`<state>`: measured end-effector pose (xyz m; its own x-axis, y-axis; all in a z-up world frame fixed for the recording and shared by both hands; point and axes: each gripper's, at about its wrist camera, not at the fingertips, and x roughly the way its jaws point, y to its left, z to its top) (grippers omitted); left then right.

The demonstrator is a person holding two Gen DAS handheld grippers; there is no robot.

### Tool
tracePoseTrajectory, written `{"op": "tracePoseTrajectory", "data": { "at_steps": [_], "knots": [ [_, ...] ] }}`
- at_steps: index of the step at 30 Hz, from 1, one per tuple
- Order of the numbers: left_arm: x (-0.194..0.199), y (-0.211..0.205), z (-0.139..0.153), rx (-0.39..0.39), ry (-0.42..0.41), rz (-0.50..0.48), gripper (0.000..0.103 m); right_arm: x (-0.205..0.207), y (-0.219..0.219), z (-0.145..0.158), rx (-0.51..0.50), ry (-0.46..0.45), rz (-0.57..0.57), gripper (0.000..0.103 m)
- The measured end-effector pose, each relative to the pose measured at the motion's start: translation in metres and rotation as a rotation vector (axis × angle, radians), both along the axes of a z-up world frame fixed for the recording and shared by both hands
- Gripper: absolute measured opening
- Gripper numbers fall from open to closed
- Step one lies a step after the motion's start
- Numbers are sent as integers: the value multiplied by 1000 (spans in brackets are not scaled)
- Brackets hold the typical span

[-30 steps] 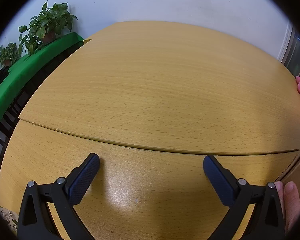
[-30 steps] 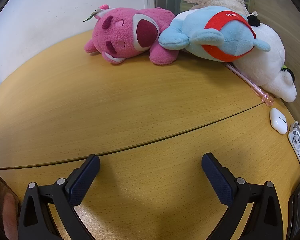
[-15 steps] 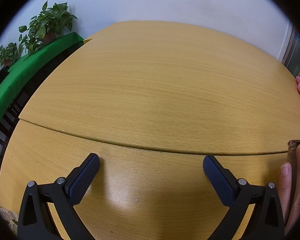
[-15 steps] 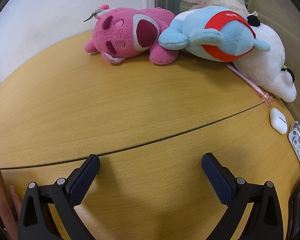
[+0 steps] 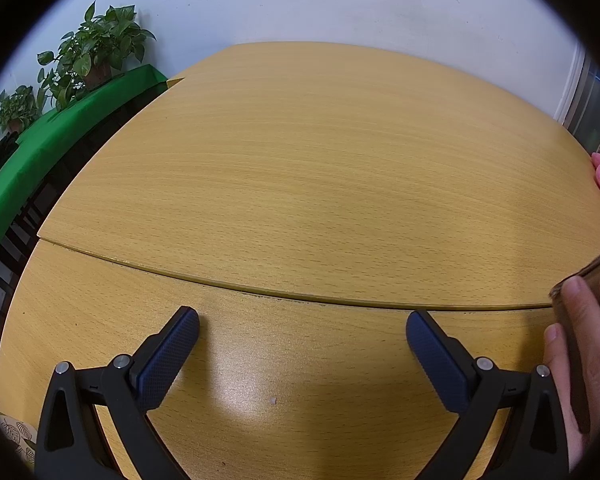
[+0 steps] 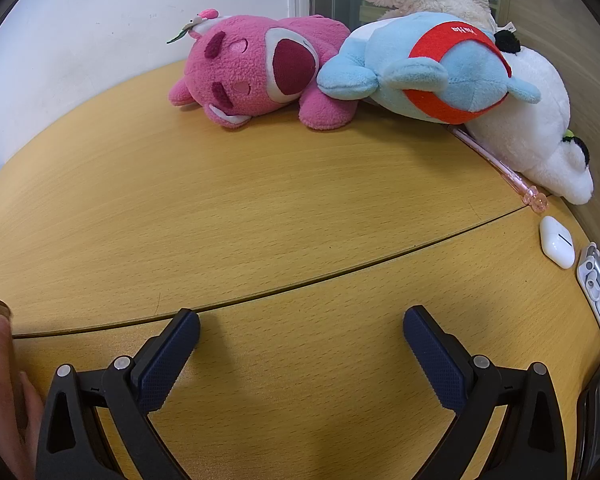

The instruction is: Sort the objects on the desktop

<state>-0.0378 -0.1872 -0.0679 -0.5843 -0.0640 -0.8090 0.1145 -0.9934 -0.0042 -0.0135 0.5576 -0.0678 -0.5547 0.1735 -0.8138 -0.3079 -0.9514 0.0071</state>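
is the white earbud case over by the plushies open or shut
Shut. The white earbud case lies flat on the table near the pink pen, its lid seam a thin closed line with no gap showing.

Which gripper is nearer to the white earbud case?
Right. The right gripper has the white earbud case ahead to its right; the left gripper faces bare table, case out of view.

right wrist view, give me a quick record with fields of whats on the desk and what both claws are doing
surface: wooden desk
plush toys: pink plush, blue plush, white plush, lying together at the far edge
small items: pink pen, white earbud case, at the right
right claw: open, empty
left claw: open, empty
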Motion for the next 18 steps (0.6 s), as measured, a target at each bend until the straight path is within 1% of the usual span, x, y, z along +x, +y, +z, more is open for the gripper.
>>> {"op": "tracePoseTrajectory", "data": {
  "at_steps": [18],
  "knots": [
    [2,1,0,0,0,4,103,1,1,0,0,0,0,103]
  ]
}}
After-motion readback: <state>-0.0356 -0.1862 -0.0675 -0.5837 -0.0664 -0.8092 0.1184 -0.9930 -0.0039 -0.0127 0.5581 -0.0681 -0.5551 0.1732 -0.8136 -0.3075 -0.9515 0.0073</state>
